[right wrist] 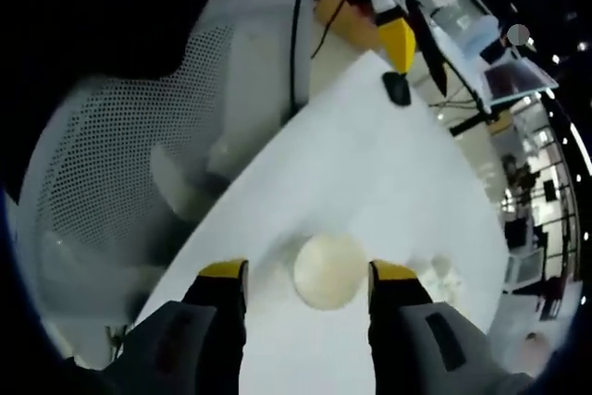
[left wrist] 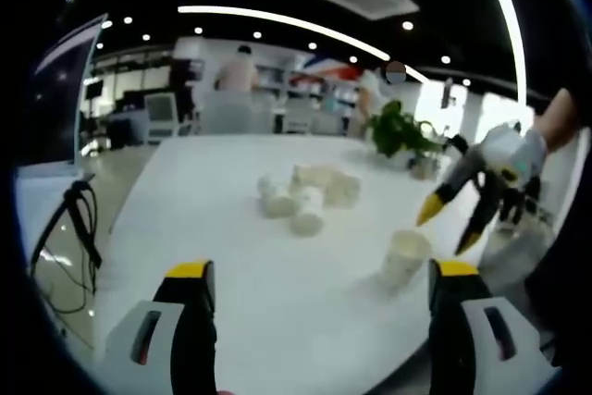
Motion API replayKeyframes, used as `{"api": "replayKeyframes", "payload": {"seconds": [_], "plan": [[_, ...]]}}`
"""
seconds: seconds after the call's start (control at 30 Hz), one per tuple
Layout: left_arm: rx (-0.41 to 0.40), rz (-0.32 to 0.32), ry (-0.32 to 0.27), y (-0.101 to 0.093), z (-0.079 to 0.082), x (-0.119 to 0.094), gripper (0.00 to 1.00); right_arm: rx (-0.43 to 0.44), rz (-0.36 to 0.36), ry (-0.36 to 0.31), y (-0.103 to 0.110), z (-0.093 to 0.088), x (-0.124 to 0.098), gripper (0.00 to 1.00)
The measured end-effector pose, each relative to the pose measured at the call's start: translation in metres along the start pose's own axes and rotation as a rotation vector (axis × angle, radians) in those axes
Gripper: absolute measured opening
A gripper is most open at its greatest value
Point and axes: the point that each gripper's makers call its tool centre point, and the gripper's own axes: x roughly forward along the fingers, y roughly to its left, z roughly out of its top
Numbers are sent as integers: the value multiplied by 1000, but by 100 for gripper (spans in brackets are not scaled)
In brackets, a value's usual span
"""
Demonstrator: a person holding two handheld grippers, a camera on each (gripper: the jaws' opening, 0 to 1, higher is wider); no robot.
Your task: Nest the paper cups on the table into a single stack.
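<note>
At centre bottom of the right gripper view: upright cup (right wrist: 327, 270) on worktop (right wrist: 388, 164), between spread fingers of right gripper (right wrist: 309, 286). Advice: centre, descend, pinch rim gently. Left gripper (left wrist: 319, 286): fingers spread, empty.

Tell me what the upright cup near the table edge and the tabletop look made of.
Upright off-white cup: looks like matte paper, thin-walled, no gloss; seen from above in the right gripper view, its rim is thin. White tabletop: smooth, faintly glossy, probably laminate or painted board; the blur leaves it open.
</note>
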Motion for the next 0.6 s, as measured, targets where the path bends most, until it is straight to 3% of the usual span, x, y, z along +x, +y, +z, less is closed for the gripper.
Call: {"api": "replayKeyframes", "payload": {"seconds": [0.37, 0.6], "plan": [[-1, -2, -4, -3, 1, 1, 95, 35, -95, -13, -13, -2, -14, 71], [2, -5, -1, -4, 1, 1, 94, 104, -177, -15, -25, -7, -30, 80]]}}
